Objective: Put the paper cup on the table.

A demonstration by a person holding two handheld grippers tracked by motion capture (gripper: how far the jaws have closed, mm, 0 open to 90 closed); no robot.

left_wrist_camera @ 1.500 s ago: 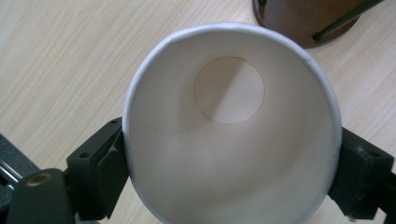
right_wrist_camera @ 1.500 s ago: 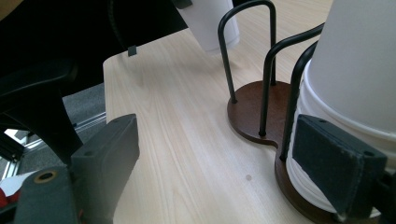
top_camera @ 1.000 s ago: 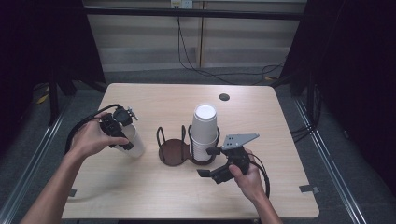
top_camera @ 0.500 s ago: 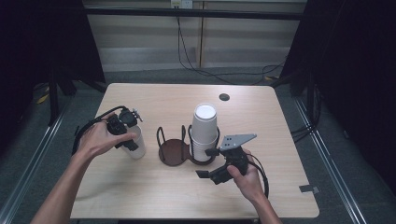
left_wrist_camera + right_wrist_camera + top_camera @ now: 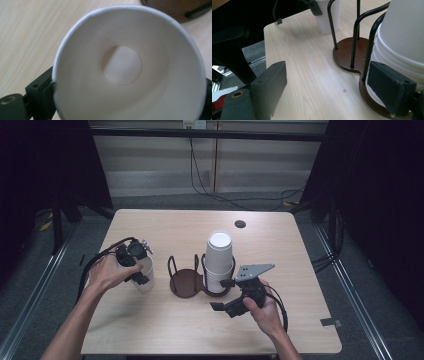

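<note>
The single white paper cup stands upright on the left part of the wooden counter, just left of the dark wire cup holder. The left tongs come down over it from above; in the left gripper view the cup's open mouth lies between the two black jaws, whose lower parts are cut off, and the jaws have just been opening, though whether the pads press the wall is hard to tell. No print or writing can be made out on the cup. The left hand wraps the tongs' body, wrist bent downward. A stack of white cups sits upside down in the holder's right ring. The right tongs rest low near the stack, jaws spread apart with nothing between them, held by the right hand.
</note>
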